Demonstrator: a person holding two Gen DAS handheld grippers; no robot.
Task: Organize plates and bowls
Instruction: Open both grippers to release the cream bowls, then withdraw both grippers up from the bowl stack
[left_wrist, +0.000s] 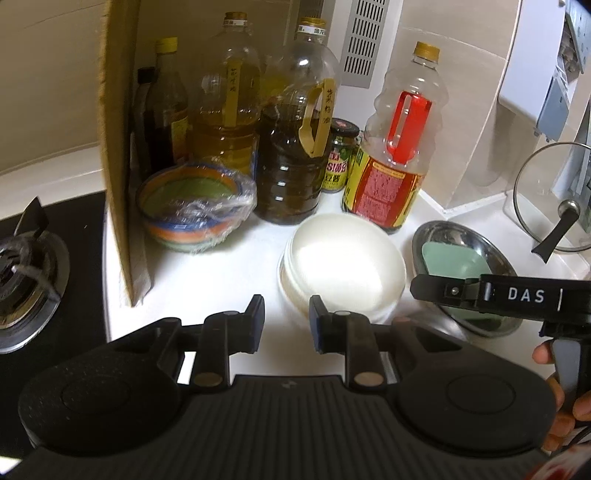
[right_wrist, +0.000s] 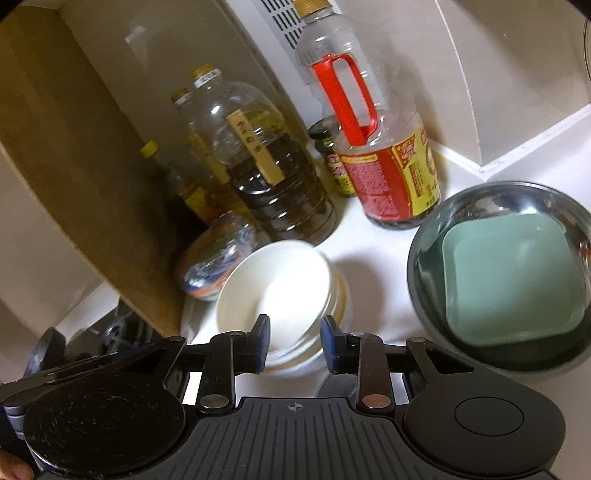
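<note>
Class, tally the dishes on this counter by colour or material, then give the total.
White bowls, stacked: at least 2
Striped bowl under cling film: 1
Steel bowl: 1
Green square dish inside the steel bowl: 1
Total: at least 5

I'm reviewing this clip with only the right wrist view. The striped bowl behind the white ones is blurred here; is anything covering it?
Observer: Yes. The left wrist view shows the striped bowl wrapped in clear cling film.
Operator: Is the left hand-held gripper carrying anything?
Observer: No. The left hand-held gripper is open and empty, just short of the stacked white bowls.
Operator: Is there anything beyond the steel bowl on the right?
Observer: A glass pot lid stands propped on edge beyond the steel bowl.
</note>
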